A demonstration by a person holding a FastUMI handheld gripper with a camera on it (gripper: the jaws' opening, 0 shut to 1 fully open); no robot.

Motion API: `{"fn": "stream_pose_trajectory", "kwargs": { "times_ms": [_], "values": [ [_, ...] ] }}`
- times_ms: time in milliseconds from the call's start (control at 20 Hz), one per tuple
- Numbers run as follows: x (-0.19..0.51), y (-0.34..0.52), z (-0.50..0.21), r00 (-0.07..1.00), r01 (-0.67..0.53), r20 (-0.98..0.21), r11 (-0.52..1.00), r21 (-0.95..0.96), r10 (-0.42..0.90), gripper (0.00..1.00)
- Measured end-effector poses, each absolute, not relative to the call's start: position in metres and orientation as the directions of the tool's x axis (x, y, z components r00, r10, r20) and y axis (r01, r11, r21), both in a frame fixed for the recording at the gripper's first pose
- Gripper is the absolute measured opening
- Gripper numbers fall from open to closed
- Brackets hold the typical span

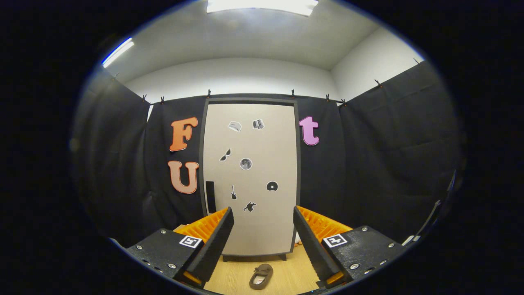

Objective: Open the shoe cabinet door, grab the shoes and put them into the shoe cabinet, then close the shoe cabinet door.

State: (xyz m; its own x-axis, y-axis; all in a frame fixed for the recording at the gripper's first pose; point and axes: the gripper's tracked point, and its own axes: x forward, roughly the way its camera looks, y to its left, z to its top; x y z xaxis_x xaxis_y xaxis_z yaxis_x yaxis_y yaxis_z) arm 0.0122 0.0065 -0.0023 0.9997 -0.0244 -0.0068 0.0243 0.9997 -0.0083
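beige and flat, the cabinet [250, 176] stands upright against the black cloth wall, straight ahead of the gripper [262, 229] and well beyond its fingers. its door [262, 229] is shut, set in a dark frame, with small stickers scattered over the front. a dark vertical handle [210, 196] sits near the door's left edge, low down. the cabinet rests on short dark feet on the light wood floor [286, 274].

a brown shoe [260, 276] lies on the floor between the fingers and a little in front of the cabinet's foot, apart from both fingers and from the door. its opening faces up, showing a pale insole.

the jaws are spread wide and hold nothing; the door shows in the gap between them. the fingers hang above the floor, touching neither shoe nor cabinet.

above the cloth are white walls and a lit ceiling panel [262, 6].
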Motion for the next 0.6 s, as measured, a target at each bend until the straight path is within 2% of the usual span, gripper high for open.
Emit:
{"fn": "stream_pose_trajectory", "kwargs": {
  "times_ms": [600],
  "values": [
    [0.041, 0.057, -0.01, 1.0, -0.016, -0.008, 1.0, -0.012, 0.016, 0.92]
  ]
}}
